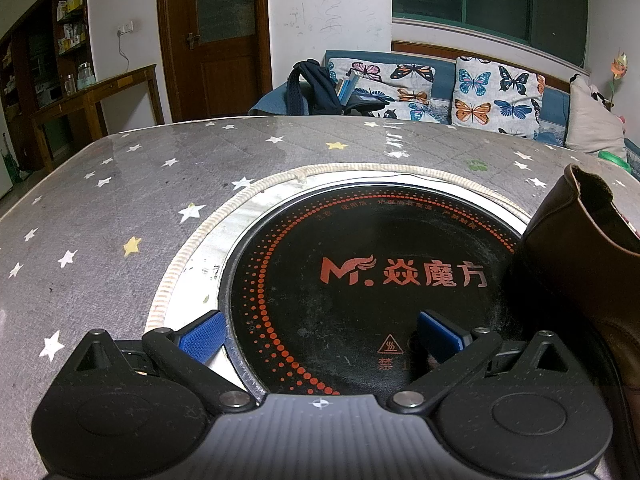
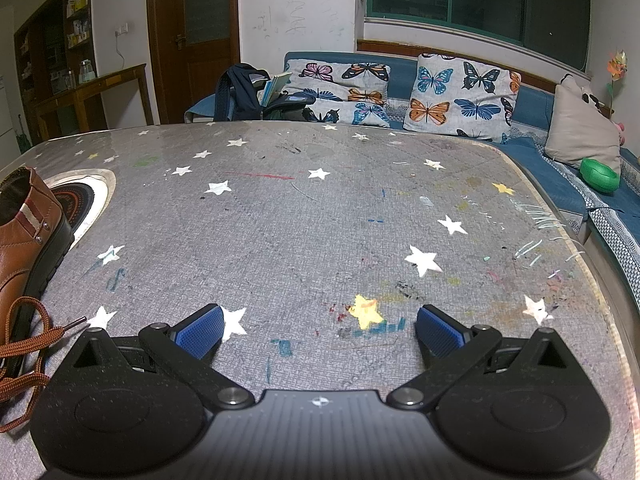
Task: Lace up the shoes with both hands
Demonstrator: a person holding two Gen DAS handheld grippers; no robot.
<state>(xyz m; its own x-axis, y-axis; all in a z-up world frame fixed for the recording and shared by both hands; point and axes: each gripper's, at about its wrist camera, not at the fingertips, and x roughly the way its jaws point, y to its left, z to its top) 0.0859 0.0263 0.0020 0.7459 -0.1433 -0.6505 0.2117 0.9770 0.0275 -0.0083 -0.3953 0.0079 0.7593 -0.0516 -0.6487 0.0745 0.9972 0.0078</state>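
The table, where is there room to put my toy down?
The widest bare patch of the table lies ahead of the right gripper, between the shoe and the sofa-side edge. The far strip beyond the round cooker plate is free too. It is crowded near the shoe, where its loose laces sprawl.

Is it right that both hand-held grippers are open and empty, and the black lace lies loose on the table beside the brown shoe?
Not quite: the lace is brown, not black, as the right wrist view shows. The rest holds: the left hand-held gripper and right hand-held gripper are open and empty, and the lace lies loose beside the brown shoe.
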